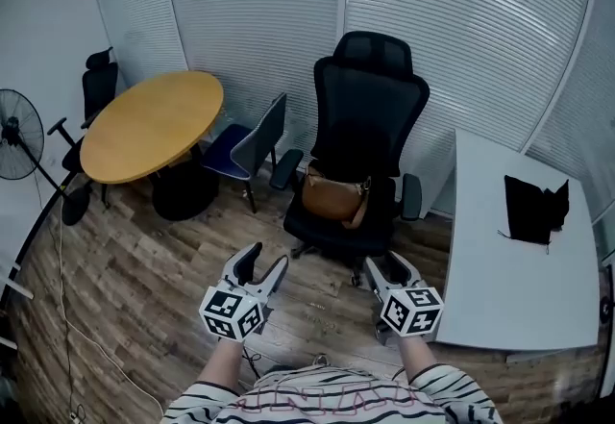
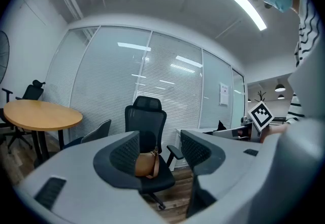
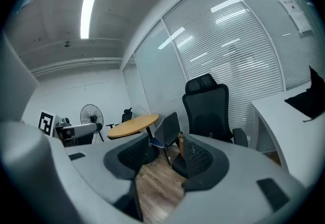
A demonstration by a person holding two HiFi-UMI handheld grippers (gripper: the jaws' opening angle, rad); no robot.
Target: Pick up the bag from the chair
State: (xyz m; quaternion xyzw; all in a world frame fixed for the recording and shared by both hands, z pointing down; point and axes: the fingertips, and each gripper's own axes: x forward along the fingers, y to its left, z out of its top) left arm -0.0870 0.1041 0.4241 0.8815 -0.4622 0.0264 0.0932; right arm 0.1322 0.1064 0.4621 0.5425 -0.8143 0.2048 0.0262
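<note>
**Both grippers wide open, bag waiting on the chair**

Down at the bottom of the head view, striped sleeves (image 1: 452, 388) and two grippers side by side over the wood floor (image 1: 135, 307). The left gripper (image 1: 266, 260) has its jaws spread apart with nothing between them. Its own view confirms it (image 2: 160, 149): there is just air in the gap, and the bag (image 2: 146, 163) is framed well beyond it. The right gripper (image 1: 389, 269) matches it, jaws parted and empty, and the right gripper view (image 3: 165, 154) shows only floor through the opening.

Just ahead of both stands the black office chair (image 1: 370, 105), facing the person. The tan bag (image 1: 333, 196) sits on its seat, leaning against the backrest with its strap hanging down the right side. Neither gripper touches it.

To the right is a white desk (image 1: 514, 268) with a black item (image 1: 533, 209) lying on top. To the left, a grey-blue chair (image 1: 248, 145) stands beside a round wooden table (image 1: 154, 124). Beyond them are a second black chair (image 1: 96, 86) and a standing fan (image 1: 19, 134) at the far left. Closed blinds (image 1: 461, 18) line the back wall.
</note>
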